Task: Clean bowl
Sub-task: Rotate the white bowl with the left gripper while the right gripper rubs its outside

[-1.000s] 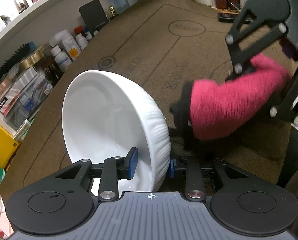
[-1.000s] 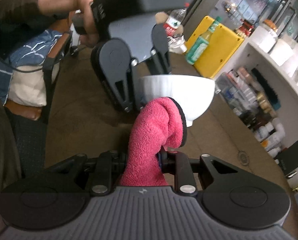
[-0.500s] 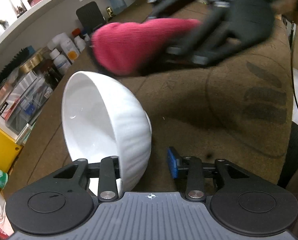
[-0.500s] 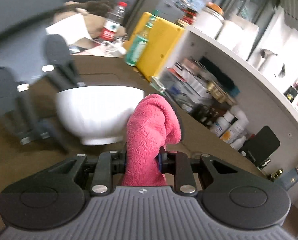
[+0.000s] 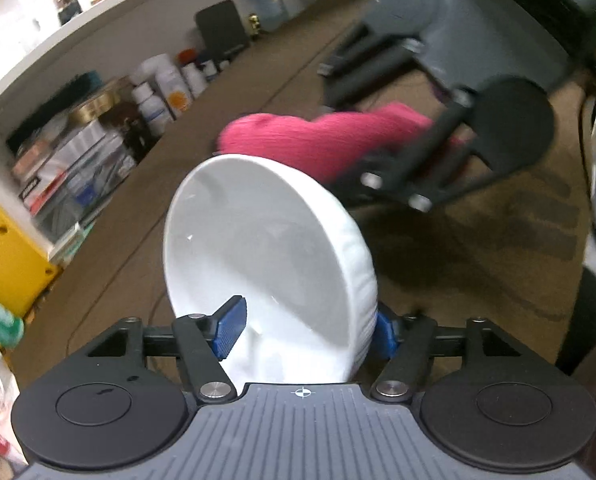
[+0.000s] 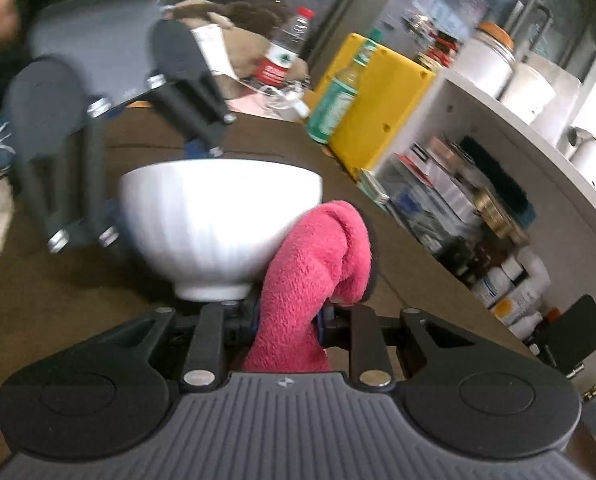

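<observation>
— While the left gripper [image 5: 305, 326] is clamping its blue pads [image 5: 230, 322] on the wall of the white bowl [image 5: 266, 256], one pad inside and one outside, what is changing?

— Half a second ago those pads were standing apart with the bowl only leaning on the inner one; now they are closing on the wall again. The bowl is hanging tipped on its side above the brown table mat [image 5: 477, 264], mouth facing left toward the shelves [image 5: 82, 148].

— And the cloth?

— The right gripper [image 6: 288, 322] is pinching the pink cloth [image 6: 317, 264] tight between its fingers. A moment back it was sweeping high over the rim; now, in the right wrist view, the folded end is pressing against the outside of the bowl near its foot, while the left wrist view is showing it just beyond the far rim.

— So where is the job standing?

— I'm judging that wiping is under way on the outer wall. The inside is looking white and glossy, but whether it is clean I cannot tell.

— Counts?

— One bowl, one cloth, two grippers; on the far clutter, one green bottle [image 6: 337, 96] and one red-capped bottle [image 6: 284, 54].
</observation>
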The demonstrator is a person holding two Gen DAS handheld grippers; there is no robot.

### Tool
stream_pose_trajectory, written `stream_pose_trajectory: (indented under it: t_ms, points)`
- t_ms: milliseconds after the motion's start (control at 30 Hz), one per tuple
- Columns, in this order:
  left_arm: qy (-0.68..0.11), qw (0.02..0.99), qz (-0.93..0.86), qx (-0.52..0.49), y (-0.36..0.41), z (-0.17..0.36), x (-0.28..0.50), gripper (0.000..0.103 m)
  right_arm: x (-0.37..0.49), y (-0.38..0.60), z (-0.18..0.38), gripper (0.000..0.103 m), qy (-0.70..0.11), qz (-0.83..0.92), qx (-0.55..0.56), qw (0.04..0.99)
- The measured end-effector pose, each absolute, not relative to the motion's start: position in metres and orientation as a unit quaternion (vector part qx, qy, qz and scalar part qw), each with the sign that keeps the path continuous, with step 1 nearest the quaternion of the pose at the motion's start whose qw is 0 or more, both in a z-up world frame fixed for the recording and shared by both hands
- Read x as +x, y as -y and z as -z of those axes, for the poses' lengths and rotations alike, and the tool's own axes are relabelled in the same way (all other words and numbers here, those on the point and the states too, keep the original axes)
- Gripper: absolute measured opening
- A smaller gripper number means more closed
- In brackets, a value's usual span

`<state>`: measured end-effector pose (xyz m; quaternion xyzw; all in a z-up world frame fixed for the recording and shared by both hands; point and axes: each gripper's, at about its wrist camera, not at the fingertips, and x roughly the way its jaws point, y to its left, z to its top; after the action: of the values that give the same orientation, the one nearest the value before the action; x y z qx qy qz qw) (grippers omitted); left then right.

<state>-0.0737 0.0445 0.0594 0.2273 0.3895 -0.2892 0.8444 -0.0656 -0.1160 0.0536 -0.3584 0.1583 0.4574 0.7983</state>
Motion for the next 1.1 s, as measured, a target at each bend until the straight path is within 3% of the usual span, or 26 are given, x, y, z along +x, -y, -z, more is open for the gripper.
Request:
stream_pose_trajectory:
  t_ms: [267, 367, 467, 633, 867, 1100]
  points:
    - [-0.391, 0.867, 0.276, 0.139, -0.058, -0.071, -0.091, 0.066, -0.103, 0.11, -0.046, 0.027, -0.158, -0.455, -0.37, 0.795]
    - [-0.357, 0.893, 0.254, 0.104, -0.061, -0.085, -0.105, 0.057, -0.105, 0.11, -0.042, 0.027, -0.16, -0.451, -0.363, 0.799]
    - [-0.339, 0.903, 0.247, 0.091, -0.061, -0.09, -0.107, 0.033, -0.109, 0.11, -0.039, 0.027, -0.163, -0.454, -0.359, 0.799]
    - [-0.317, 0.905, 0.256, 0.119, -0.051, -0.087, -0.107, 0.02, -0.111, 0.113, -0.04, 0.026, -0.159, -0.449, -0.353, 0.805]
    - [-0.321, 0.884, 0.31, 0.139, -0.061, -0.063, -0.136, 0.016, -0.07, 0.125, -0.059, 0.027, -0.151, -0.422, -0.309, 0.839]
    - [-0.339, 0.876, 0.279, 0.199, -0.065, -0.035, -0.147, 0.019, -0.102, 0.089, -0.047, 0.026, -0.12, -0.481, -0.408, 0.766]
